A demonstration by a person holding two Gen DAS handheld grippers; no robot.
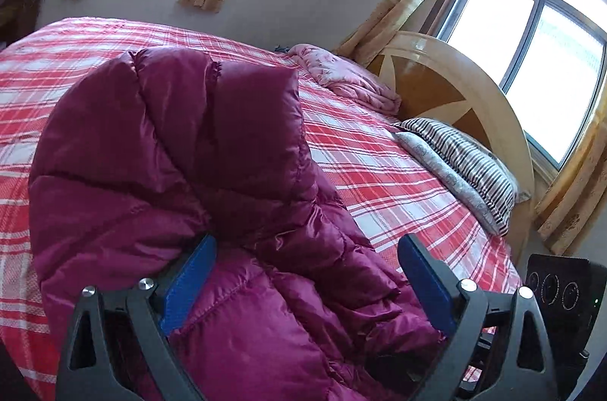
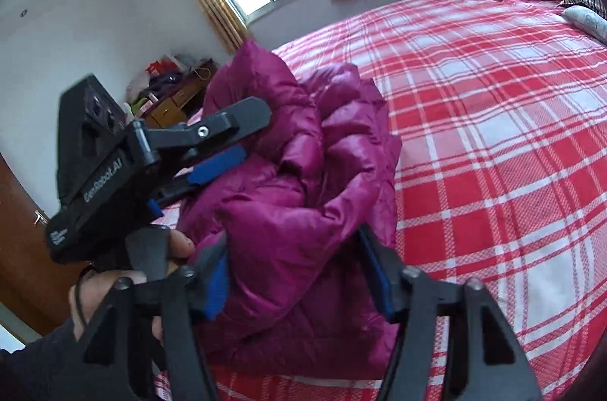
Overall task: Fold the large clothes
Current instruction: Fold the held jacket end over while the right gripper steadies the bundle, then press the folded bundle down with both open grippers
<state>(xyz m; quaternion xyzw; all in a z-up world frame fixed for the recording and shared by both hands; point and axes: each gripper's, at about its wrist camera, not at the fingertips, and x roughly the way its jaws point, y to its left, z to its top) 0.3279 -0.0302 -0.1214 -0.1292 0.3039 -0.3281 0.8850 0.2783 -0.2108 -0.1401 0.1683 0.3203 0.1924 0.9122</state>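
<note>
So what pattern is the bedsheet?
Red and white plaid bedsheet, clearest in the right wrist view.

The bed (image 2: pixel 493 135) offers a wide bare stretch of checked sheet between the jacket (image 2: pixel 296 192) and the headboard (image 1: pixel 455 90). At the head edge, a pink quilt (image 1: pixel 349 78) and striped pillow (image 1: pixel 466 165) block passage. The jacket bulges high near the foot-side edge, filling the gap between the left tool (image 2: pixel 216 154) and right tool (image 2: pixel 299 272).
</note>
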